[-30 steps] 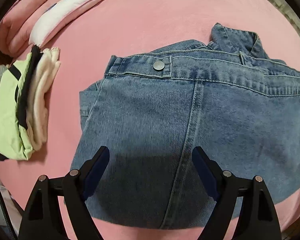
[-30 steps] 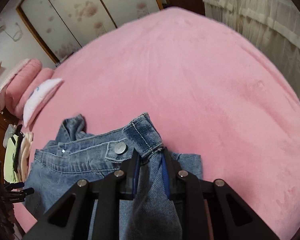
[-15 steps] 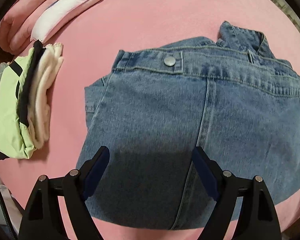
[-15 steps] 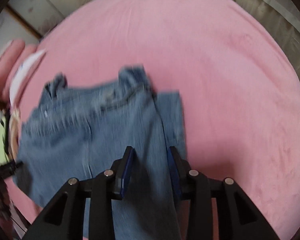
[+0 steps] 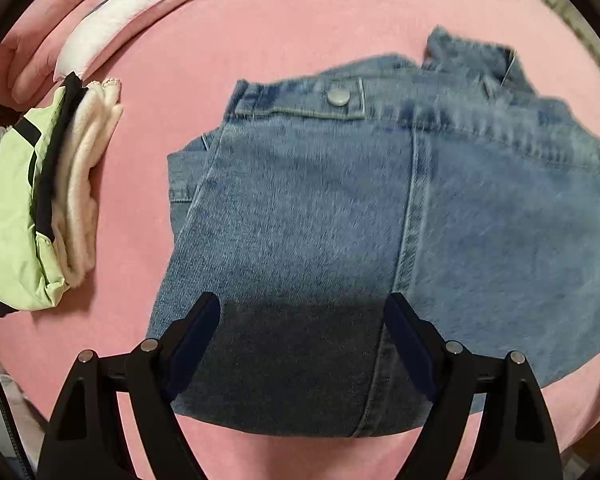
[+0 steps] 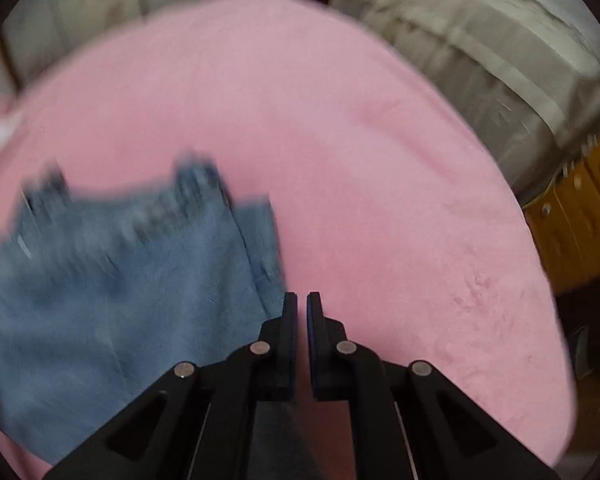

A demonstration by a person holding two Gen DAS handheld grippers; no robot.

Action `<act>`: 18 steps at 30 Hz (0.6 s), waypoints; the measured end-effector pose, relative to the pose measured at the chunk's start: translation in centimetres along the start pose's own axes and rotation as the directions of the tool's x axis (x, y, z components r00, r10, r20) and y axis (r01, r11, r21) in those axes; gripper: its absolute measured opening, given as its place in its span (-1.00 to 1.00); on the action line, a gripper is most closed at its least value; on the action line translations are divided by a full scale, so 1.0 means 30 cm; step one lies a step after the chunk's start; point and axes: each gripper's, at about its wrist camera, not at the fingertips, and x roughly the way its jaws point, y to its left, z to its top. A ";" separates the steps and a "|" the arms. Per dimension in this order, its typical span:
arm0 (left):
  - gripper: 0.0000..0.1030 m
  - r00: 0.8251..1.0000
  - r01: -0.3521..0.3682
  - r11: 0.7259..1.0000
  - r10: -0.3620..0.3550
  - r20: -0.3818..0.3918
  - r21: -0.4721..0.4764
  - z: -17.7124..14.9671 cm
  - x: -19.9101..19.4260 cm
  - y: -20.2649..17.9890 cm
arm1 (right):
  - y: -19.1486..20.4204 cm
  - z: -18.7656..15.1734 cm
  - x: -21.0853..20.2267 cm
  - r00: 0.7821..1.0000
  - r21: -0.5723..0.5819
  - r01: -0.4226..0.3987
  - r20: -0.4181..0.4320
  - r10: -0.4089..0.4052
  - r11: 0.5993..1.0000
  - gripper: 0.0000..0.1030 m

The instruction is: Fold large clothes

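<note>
Left wrist view is showing the denim jacket [image 5: 380, 220] lying folded on the pink blanket [image 5: 284, 32], its button band [image 5: 300, 100] toward the far side and a long seam [image 5: 414, 216] running toward the camera. The left gripper [image 5: 302, 340] is hanging over the near part of the denim with its jaws spread wide and nothing between the pads. A stack of folded clothes [image 5: 44, 196] is sitting well to the left, near the pillows [image 5: 100, 28].

In the right wrist view, badly blurred, the right gripper [image 6: 302, 312] is sitting just off the jacket's [image 6: 112, 300] right edge, over bare blanket [image 6: 340, 120]. Its jaws have just been closing and are now pressed together on nothing; no cloth is showing between them.

Judging by this, a side fold is laid and the next fold is being set up. To do it well, the person should be pinching both near corners through all the layers, lifting evenly, and carrying the near edge up to meet the button band, keeping the seam straight. Denim is stiff and heavy, so a shallow pinch risks dropping the lower layers.
</note>
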 end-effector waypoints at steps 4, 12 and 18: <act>0.25 0.983 0.184 0.982 -0.184 0.012 -0.039 -0.025 -0.032 -0.006 | 0.048 -0.048 -0.142 0.979 0.060 -0.197 0.062 0.193 0.979 -0.92; -0.82 0.911 0.408 0.911 -0.401 -0.100 0.062 -0.198 -0.008 -0.192 | 0.404 -0.408 -0.146 0.842 -0.046 -0.514 -0.215 0.494 0.857 -0.92; -0.82 0.895 0.441 0.891 -0.428 -0.122 0.110 -0.193 0.035 -0.310 | 0.589 -0.521 -0.095 0.802 -0.106 -0.562 -0.313 0.509 0.820 -0.92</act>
